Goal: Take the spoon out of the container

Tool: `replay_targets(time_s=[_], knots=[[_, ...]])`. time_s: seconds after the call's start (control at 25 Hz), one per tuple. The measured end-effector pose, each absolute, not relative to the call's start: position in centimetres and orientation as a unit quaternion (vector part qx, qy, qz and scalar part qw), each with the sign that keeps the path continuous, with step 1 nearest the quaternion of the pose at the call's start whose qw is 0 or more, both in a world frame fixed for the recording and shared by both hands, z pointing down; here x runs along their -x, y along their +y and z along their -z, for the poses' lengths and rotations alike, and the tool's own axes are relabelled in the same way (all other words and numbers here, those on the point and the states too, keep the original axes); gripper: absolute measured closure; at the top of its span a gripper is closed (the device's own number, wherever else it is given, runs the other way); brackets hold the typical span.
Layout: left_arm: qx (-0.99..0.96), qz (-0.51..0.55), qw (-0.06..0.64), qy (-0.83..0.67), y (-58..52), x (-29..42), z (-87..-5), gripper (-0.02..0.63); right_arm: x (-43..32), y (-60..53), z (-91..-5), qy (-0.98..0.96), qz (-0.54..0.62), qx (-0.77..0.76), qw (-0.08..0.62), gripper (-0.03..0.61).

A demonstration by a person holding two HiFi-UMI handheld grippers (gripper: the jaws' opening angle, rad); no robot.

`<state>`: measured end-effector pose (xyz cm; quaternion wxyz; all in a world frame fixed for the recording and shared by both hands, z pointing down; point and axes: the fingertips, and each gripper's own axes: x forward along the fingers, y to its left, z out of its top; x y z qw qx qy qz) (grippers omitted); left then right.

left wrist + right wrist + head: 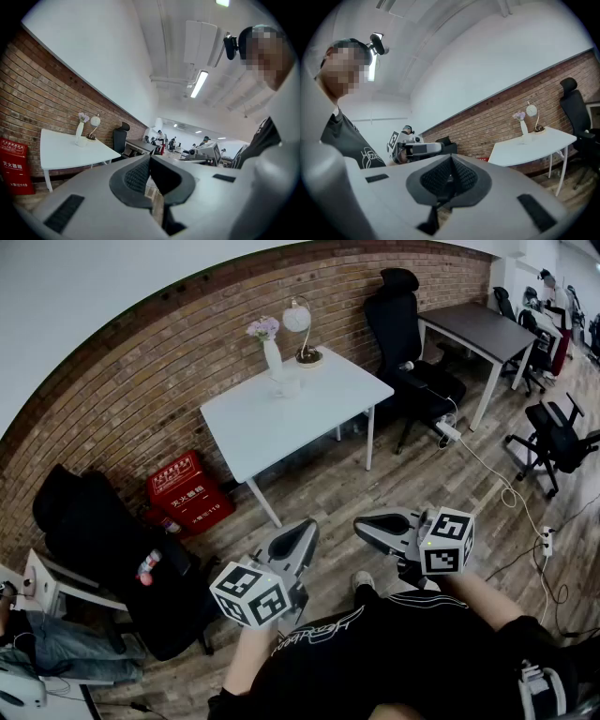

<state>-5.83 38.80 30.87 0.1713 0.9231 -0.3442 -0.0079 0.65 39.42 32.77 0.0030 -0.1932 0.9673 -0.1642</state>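
Where the person stands: on the wood floor, well apart from the white table.
Left gripper: held low before the body; jaws closed together, nothing between them.
Right gripper: level with the left one; jaws likewise pressed together, empty.
Container: pale vessel at the table's far side, just beside the vase of flowers, near the lamp.
Spoon: too small to make out at the container.
Surroundings: brick wall behind the table; red box on the floor at its left; black chair at its right.
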Motion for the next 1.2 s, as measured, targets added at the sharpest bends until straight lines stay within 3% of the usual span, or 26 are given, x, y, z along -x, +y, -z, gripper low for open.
replay_targets(time_s=[0.64,1.2], knots=[[-0.919,0.009,0.186,-0.347,35.9,4.4,-31.5,0.609,-2.6,36.5,-33.1,0.962,0.174,0.206,0.039,0.581],[-0.898,0.000,0.232,-0.373,17.7,2.8,-34.8,0.609,-5.3,18.0,-36.0,0.950,0.224,0.216,0.042,0.581]])
